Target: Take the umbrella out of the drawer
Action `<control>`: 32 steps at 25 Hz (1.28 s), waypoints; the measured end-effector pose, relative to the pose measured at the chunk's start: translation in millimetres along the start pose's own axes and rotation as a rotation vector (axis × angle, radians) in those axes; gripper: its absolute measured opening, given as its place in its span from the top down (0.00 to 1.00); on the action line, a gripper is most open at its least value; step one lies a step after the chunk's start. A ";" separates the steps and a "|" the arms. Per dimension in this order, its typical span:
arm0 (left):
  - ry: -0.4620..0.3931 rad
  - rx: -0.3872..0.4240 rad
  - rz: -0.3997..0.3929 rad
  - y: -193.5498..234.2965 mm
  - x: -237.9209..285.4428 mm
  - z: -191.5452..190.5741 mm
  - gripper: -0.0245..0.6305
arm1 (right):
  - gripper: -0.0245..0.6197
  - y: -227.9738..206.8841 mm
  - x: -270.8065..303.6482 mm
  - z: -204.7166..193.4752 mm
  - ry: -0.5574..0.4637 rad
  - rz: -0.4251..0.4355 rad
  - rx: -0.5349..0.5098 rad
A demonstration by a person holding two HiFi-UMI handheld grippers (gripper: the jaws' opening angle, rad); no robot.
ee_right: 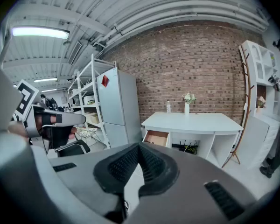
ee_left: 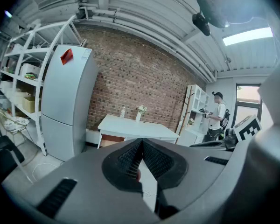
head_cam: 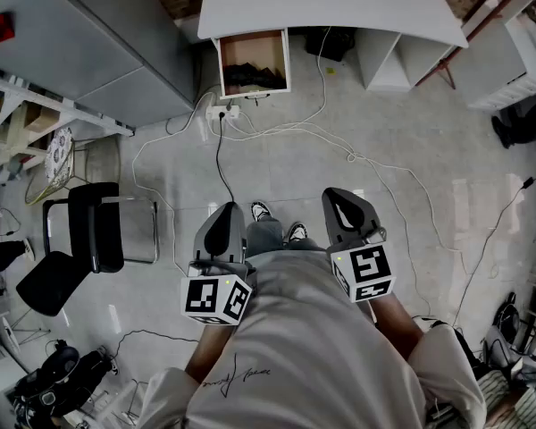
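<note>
The white desk [head_cam: 330, 3] stands far ahead across the floor, and its wooden drawer [head_cam: 253, 61] is pulled open. A dark bundle, the umbrella [head_cam: 255, 77], lies in the drawer's front part. The drawer [ee_left: 113, 138] also shows small in the left gripper view, and in the right gripper view the drawer [ee_right: 157, 137] shows below the desk top. My left gripper [head_cam: 229, 211] and right gripper [head_cam: 332, 195] are held side by side in front of my body, well short of the desk. Both are shut with nothing between the jaws, as seen on the left gripper [ee_left: 141, 143] and the right gripper [ee_right: 139, 146].
A grey fridge [head_cam: 89, 43] stands left of the desk, with white shelving [head_cam: 27, 123] beside it. A black chair [head_cam: 80, 239] is at my left. Cables [head_cam: 339, 150] and a power strip [head_cam: 221, 112] lie on the floor. A person [ee_left: 218, 115] stands by white shelves at the right.
</note>
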State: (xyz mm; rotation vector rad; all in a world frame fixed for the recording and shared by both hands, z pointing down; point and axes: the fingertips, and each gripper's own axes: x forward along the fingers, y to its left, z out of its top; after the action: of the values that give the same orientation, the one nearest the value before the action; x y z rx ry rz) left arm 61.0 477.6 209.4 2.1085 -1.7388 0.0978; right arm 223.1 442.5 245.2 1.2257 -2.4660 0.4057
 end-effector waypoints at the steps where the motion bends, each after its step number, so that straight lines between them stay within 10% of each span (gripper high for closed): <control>1: -0.003 0.004 0.009 -0.3 -2.1 -1.7 0.94 | 0.94 1.5 -1.9 -0.1 -0.003 0.003 -0.003; 14: 0.002 -0.014 0.062 7.8 -31.0 -19.1 0.94 | 0.94 40.0 -10.7 12.6 -0.079 0.104 -0.066; 32: -0.008 -0.035 0.026 48.9 26.5 16.8 0.94 | 0.94 32.8 71.7 19.2 0.103 0.117 -0.074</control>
State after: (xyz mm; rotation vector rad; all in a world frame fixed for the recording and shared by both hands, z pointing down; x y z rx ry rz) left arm 16.9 440.2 214.9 2.0652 -1.7597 0.0662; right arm 152.8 403.3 256.1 1.0092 -2.4494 0.3948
